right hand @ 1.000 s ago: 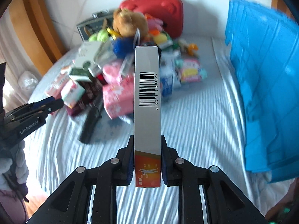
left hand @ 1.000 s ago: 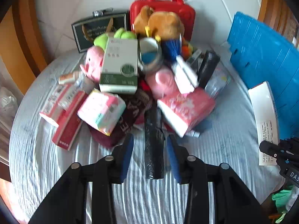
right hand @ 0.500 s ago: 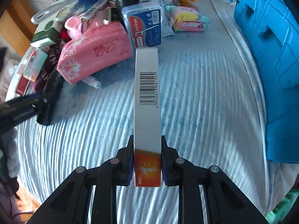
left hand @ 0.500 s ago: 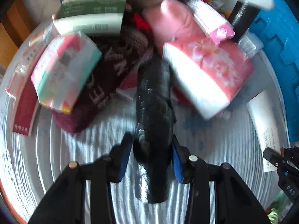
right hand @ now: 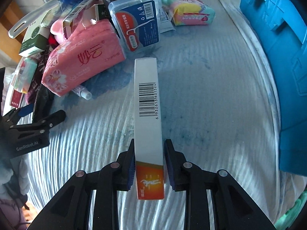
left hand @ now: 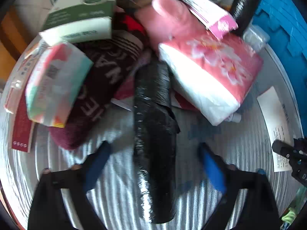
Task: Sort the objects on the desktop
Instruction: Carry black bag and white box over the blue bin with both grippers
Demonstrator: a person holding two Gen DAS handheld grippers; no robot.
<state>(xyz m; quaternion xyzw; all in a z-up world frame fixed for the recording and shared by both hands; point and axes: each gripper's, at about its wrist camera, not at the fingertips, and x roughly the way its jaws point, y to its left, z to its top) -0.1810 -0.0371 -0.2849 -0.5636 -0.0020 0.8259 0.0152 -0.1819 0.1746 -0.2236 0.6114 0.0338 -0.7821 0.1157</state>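
Note:
A black plastic-wrapped roll (left hand: pixel 153 134) lies on the ribbed pale cloth (left hand: pixel 220 140), its far end under the pile. My left gripper (left hand: pixel 153 145) straddles it with its jaws opening; both blue pads (left hand: pixel 96 164) stand well clear of the roll. In the right wrist view a long white box with a barcode and an orange end (right hand: pixel 148 115) rests pointing away on the cloth. My right gripper (right hand: pixel 149 141) is around its near end, jaws opening, with a thin gap at each pad. The left gripper (right hand: pixel 41 113) shows at the left edge there.
A heap lies beyond: a pink tissue pack (left hand: pixel 211 76), a maroon knit piece (left hand: pixel 99 88), a pastel packet (left hand: pixel 53 84), a green-white box (left hand: pixel 80 15), a floss-pick case (right hand: pixel 138 23) and a small tube (right hand: pixel 82 94). A blue crate (right hand: pixel 278 57) walls the right side.
Both grippers have come down close to the cloth. The left jaws, tight on the black roll before, have spread off it. The right jaws have eased off the white box.

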